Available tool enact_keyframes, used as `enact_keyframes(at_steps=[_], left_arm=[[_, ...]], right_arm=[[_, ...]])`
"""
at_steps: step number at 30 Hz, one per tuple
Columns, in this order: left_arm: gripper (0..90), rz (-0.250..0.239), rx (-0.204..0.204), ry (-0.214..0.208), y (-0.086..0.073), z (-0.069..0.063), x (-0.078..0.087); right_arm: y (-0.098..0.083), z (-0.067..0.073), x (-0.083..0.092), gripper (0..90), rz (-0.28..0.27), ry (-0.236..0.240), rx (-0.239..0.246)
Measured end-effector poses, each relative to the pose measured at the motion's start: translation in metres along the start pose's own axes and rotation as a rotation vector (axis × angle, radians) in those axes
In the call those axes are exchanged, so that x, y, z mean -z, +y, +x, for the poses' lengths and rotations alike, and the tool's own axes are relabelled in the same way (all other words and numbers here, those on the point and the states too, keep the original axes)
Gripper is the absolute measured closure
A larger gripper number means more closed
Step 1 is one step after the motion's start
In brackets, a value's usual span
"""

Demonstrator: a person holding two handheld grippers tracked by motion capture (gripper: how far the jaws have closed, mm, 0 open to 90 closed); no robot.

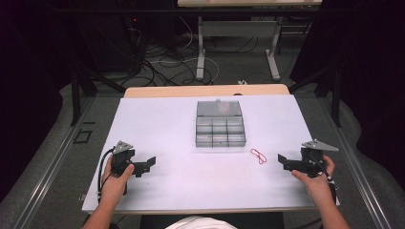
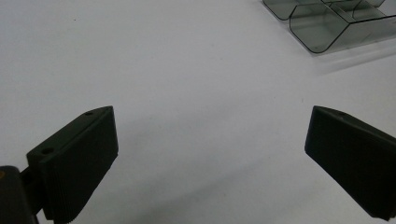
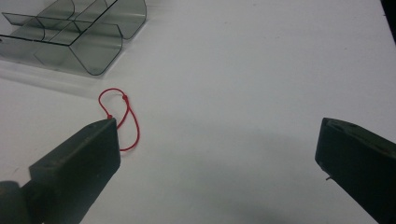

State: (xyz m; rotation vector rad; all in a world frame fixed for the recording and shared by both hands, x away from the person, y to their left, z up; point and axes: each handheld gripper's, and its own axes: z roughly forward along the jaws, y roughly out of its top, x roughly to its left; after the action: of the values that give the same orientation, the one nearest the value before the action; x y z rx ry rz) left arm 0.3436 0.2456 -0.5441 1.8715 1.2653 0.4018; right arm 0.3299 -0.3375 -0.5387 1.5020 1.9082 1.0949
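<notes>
Nothing begun, by the look of it: your left hand-held gripper (image 1: 145, 165) and right hand-held gripper (image 1: 285, 162) gape wide and empty, red cord loop (image 1: 258, 155) loose on the worktop (image 1: 162, 124) at four o'clock of the compartment box (image 1: 220, 125).

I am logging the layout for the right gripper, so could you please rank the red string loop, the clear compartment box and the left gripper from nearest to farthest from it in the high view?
1. Red string loop: just left of the right gripper.
2. Clear compartment box: farther left and back, mid-table.
3. Left gripper: across the table, far left.
</notes>
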Motion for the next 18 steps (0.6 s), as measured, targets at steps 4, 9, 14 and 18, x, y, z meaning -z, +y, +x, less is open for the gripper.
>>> enact_keyframes(at_steps=[4,9,14,18], left_arm=[[3.2,0.016,0.002,-0.01,-0.0003,0.0004,0.003],[3.3,0.0,0.001,-0.001,-0.0008,-0.0006,0.0024],[3.5,0.001,0.002,0.0,-0.0017,-0.0021,0.0039],[3.6,-0.005,-0.003,0.005,-0.0022,-0.0032,0.0044]], right_arm=[[0.0005,0.0037,-0.003,0.0,0.006,0.012,0.012],[0.0014,0.0051,-0.0022,0.0,0.006,0.003,0.028],[0.0018,0.0052,-0.0012,0.0,-0.006,0.005,0.025],[0.0047,0.0056,0.0008,0.0,-0.008,0.005,0.03]])
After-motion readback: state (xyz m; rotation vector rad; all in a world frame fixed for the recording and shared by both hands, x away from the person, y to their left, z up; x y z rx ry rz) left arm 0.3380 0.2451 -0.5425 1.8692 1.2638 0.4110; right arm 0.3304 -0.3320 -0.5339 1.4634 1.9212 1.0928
